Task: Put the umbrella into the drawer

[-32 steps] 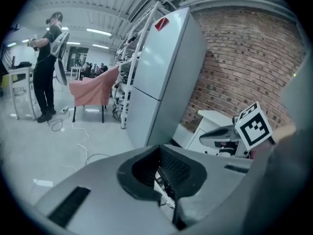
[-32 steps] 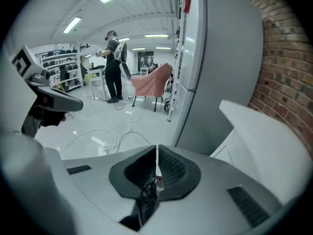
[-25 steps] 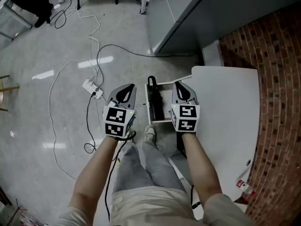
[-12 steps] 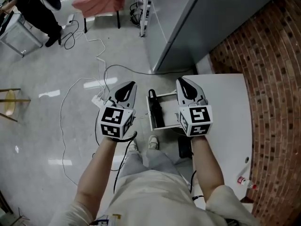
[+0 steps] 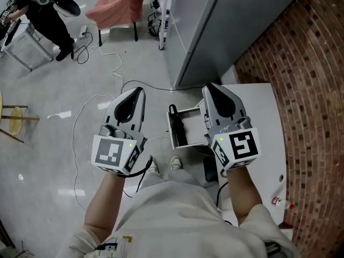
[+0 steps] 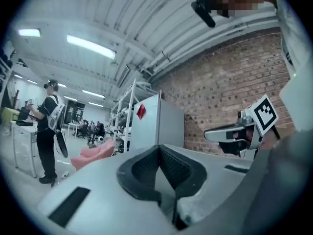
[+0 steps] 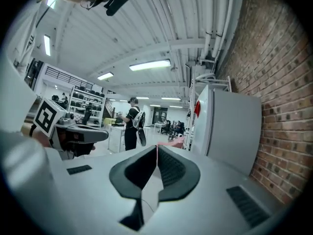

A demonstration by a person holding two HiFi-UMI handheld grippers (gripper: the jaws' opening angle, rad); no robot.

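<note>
Left gripper point(image 5: 137, 93): jaws pressed together, nothing between them. Right gripper point(image 5: 211, 89): jaws likewise together and empty. Both were held side by side, pointing about level. The umbrella point(image 5: 177, 123), black and folded, lay inside the open drawer point(image 5: 189, 110) of the white cabinet point(image 5: 269, 128), seen between the two grippers in the head view.

Lab: brick wall point(image 5: 317, 90), shelving racks point(image 7: 83, 106), floor cables point(image 5: 121, 58).
</note>
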